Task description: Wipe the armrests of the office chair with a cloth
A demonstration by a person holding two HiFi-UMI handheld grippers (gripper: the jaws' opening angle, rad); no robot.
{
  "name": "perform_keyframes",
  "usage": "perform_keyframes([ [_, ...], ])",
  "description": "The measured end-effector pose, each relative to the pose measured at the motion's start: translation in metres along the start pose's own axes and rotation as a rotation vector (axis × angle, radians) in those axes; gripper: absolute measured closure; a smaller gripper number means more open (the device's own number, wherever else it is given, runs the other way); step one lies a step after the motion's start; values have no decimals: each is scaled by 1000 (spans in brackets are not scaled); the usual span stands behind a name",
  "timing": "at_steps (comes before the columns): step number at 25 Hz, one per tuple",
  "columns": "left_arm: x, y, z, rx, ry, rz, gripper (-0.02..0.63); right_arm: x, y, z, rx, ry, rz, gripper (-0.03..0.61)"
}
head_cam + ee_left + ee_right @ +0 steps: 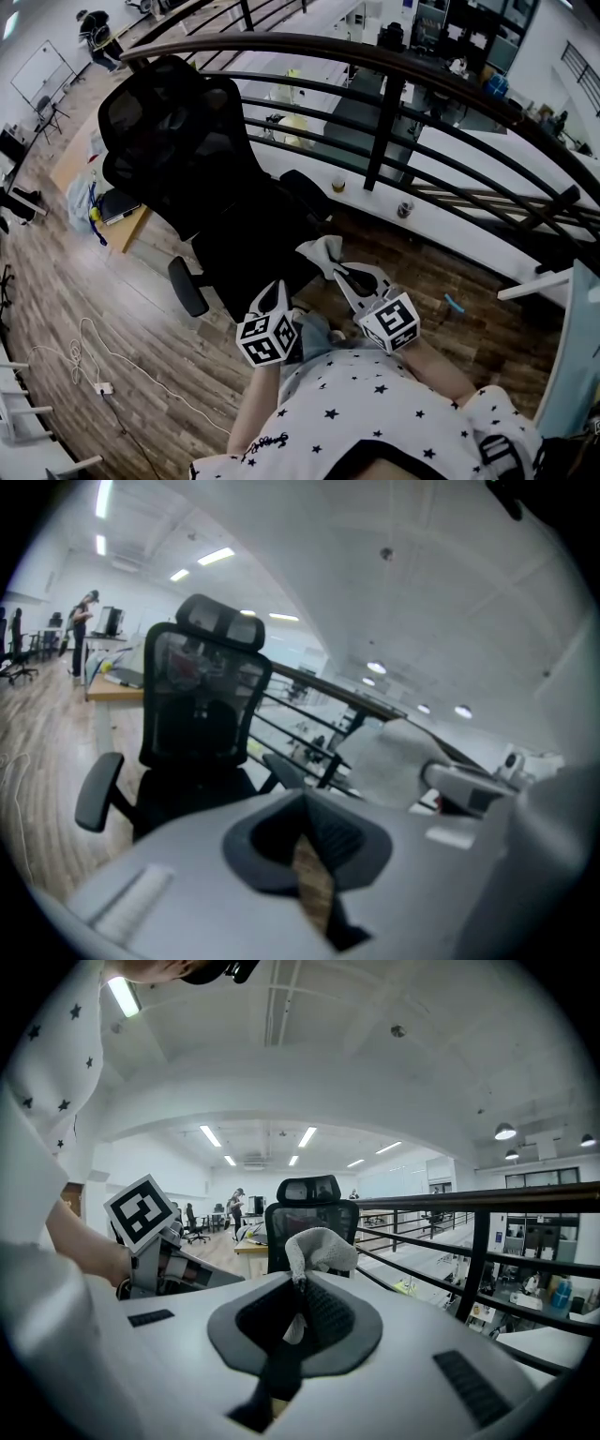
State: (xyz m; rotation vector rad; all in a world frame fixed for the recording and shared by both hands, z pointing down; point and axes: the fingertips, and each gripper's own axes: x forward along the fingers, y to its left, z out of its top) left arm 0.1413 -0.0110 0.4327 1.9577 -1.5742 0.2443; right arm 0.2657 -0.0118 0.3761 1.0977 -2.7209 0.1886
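Note:
A black mesh office chair [187, 159] stands on the wood floor facing me, one armrest [187, 286] at its near left and the other [305, 192] by the railing. My right gripper [339, 274] is shut on a crumpled white cloth [322, 253], held over the seat's front edge. In the right gripper view the cloth [319, 1246] sticks up from the right gripper [300, 1283], with the chair [309, 1213] behind. My left gripper [278, 289] hovers beside it, shut and holding nothing. The left gripper view shows the left gripper [305, 803], the chair [202, 714] and the cloth [394, 757].
A dark curved railing [394, 112] runs behind the chair, with a drop to a lower floor past it. A wooden desk [94, 159] stands left of the chair. A white cable and power strip [103, 386] lie on the floor at left. A person [98, 37] stands far off.

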Motion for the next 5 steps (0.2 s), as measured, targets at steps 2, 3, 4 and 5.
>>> perform_keyframes([
  [2, 0, 1, 1, -1, 0, 2, 609, 1, -1, 0, 10, 1, 0, 552],
  [3, 0, 1, 1, -1, 0, 2, 609, 1, -2, 0, 14, 1, 0, 552],
  [4, 0, 2, 1, -1, 0, 2, 609, 1, -2, 0, 16, 1, 0, 552],
  [5, 0, 2, 2, -1, 0, 2, 609, 2, -2, 0, 19, 1, 0, 552],
])
